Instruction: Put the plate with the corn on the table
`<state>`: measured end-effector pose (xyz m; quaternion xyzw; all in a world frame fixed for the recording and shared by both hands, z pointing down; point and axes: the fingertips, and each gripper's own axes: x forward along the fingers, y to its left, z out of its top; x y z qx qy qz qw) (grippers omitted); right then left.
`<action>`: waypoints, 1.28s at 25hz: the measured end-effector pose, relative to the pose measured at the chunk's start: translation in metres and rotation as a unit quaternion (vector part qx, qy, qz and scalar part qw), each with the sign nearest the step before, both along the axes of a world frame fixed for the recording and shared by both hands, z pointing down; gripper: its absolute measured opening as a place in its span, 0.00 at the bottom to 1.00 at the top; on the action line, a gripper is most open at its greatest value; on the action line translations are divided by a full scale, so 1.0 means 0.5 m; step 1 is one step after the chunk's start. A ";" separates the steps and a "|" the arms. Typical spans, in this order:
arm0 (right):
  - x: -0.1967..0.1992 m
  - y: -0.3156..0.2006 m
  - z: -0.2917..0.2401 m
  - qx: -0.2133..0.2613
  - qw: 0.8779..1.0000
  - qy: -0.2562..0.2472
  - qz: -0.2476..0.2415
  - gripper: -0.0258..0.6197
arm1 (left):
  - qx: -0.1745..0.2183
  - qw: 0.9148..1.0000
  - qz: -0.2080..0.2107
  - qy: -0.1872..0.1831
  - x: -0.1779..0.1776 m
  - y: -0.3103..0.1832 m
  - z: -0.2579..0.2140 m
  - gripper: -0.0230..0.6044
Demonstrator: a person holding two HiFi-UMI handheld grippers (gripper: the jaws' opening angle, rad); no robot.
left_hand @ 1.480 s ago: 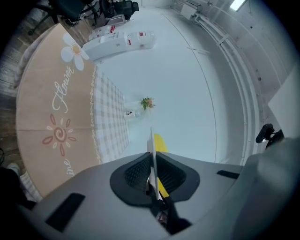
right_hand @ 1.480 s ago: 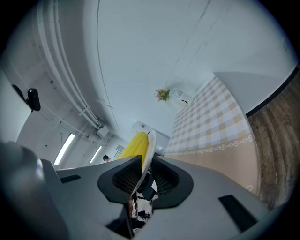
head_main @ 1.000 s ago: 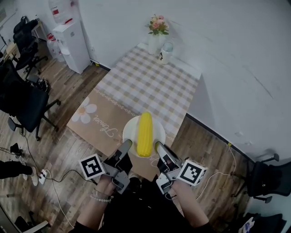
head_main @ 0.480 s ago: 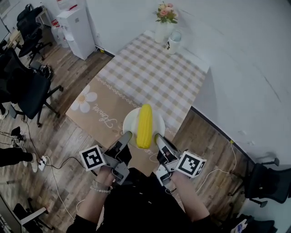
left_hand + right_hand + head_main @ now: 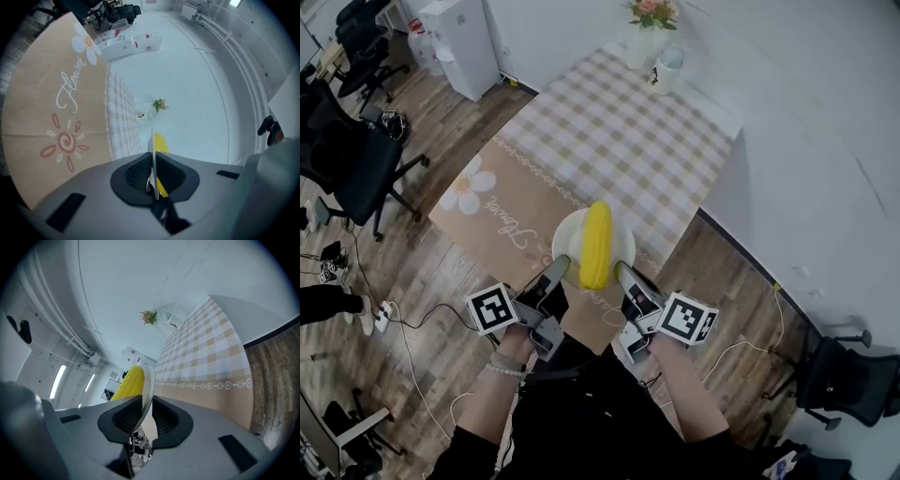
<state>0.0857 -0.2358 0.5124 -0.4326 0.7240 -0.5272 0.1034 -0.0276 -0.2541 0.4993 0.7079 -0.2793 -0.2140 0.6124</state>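
Note:
A white plate [image 5: 622, 246] carries a yellow corn cob [image 5: 596, 242] lying lengthwise. Both grippers hold it level over the near end of the table [image 5: 619, 141], above the brown flower-print cloth [image 5: 487, 202]. My left gripper [image 5: 560, 272] is shut on the plate's near left rim, and my right gripper [image 5: 621, 274] on its near right rim. In the left gripper view, the thin rim [image 5: 153, 150] runs between the pads of the left gripper [image 5: 153, 176], with the corn [image 5: 161, 142] behind. The right gripper view shows the right gripper [image 5: 143, 416] clamping the rim [image 5: 148, 383] beside the corn [image 5: 128, 383].
At the table's far end stand a vase of flowers [image 5: 649, 26] and a small jar [image 5: 667, 69], against the white wall. Black office chairs [image 5: 347, 169] and a white cabinet [image 5: 464, 42] stand on the wooden floor to the left. Cables lie on the floor at the lower left.
The head view has shifted, so the table sits higher in the picture. The plate with the corn stays gripped by both grippers over the same near end of the cloth.

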 end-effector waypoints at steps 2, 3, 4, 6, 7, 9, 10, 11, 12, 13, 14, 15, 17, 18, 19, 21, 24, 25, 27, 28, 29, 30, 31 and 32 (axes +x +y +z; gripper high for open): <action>-0.001 -0.008 0.009 0.004 1.000 0.003 -0.002 0.19 | 0.004 1.000 0.000 0.002 -0.001 -0.006 0.007 0.08; -0.001 -0.011 0.013 0.009 1.000 0.010 -0.005 0.19 | 0.007 1.000 0.000 0.003 -0.001 -0.010 0.009 0.08; 0.000 -0.014 0.014 0.014 1.000 0.018 -0.009 0.20 | 0.010 1.000 -0.001 0.004 0.001 -0.011 0.011 0.08; 0.011 -0.010 0.017 0.023 0.999 0.029 -0.014 0.21 | 0.012 1.000 -0.002 0.006 0.012 -0.006 0.017 0.08; 0.018 -0.006 0.019 0.023 0.999 0.029 -0.013 0.21 | 0.012 1.000 -0.003 0.007 0.018 0.000 0.019 0.08; 0.027 -0.006 0.028 0.020 0.999 0.025 -0.006 0.21 | 0.011 1.000 -0.006 0.009 0.020 0.003 0.024 0.08; 0.031 -0.010 0.030 0.019 1.000 0.023 -0.002 0.21 | 0.012 1.000 -0.006 0.009 0.019 0.002 0.025 0.08; 0.036 -0.012 0.033 0.020 1.000 0.023 0.000 0.21 | 0.013 1.000 -0.006 0.007 0.021 0.003 0.027 0.08; 0.042 -0.012 0.035 0.020 0.999 0.025 0.002 0.20 | 0.013 1.000 -0.006 0.005 0.025 0.005 0.030 0.08; 0.045 -0.012 0.037 0.020 0.999 0.027 0.003 0.18 | 0.012 1.000 -0.006 0.001 0.027 0.007 0.034 0.08; 0.045 -0.014 0.040 0.019 0.999 0.028 0.005 0.17 | 0.011 1.000 -0.006 -0.002 0.025 0.005 0.039 0.08; 0.043 -0.017 0.043 0.017 0.999 0.029 0.007 0.17 | 0.010 1.000 -0.007 -0.006 0.024 0.003 0.043 0.08; 0.056 -0.011 0.053 0.013 0.999 0.030 0.011 0.16 | 0.007 1.000 -0.010 -0.015 0.036 0.008 0.055 0.08; 0.069 -0.002 0.060 0.011 0.999 0.033 0.010 0.17 | 0.005 1.000 -0.010 -0.021 0.048 0.016 0.062 0.08; 0.079 0.005 0.066 0.009 0.999 0.037 0.009 0.16 | 0.002 1.000 -0.010 -0.028 0.056 0.021 0.071 0.08; 0.070 -0.004 0.078 0.005 0.999 0.048 0.004 0.16 | -0.008 0.999 -0.009 -0.046 0.046 0.012 0.090 0.08; 0.027 -0.046 0.097 -0.004 0.998 0.063 -0.001 0.16 | -0.022 0.998 -0.009 -0.059 0.008 -0.027 0.114 0.07; 0.026 -0.051 0.104 -0.008 0.998 0.065 -0.002 0.16 | -0.024 0.998 -0.009 -0.063 0.006 -0.032 0.121 0.07; 0.053 -0.036 0.120 -0.012 0.998 0.068 -0.004 0.16 | -0.024 0.997 -0.008 -0.075 0.032 -0.017 0.137 0.07; 0.077 -0.018 0.128 -0.013 0.998 0.069 -0.005 0.17 | -0.024 0.997 -0.007 -0.079 0.057 0.001 0.145 0.07; 0.101 -0.001 0.137 -0.013 0.997 0.070 -0.006 0.17 | -0.024 0.996 -0.006 -0.085 0.081 0.018 0.153 0.07; 0.115 0.010 0.146 -0.013 0.997 0.073 -0.008 0.17 | -0.023 0.996 -0.006 -0.090 0.095 0.028 0.161 0.07; 0.116 0.009 0.152 -0.011 0.997 0.078 -0.012 0.17 | -0.024 0.995 -0.005 -0.094 0.095 0.027 0.169 0.07; 0.105 -0.003 0.157 -0.008 0.996 0.085 -0.016 0.17 | -0.025 0.995 -0.004 -0.099 0.083 0.016 0.175 0.07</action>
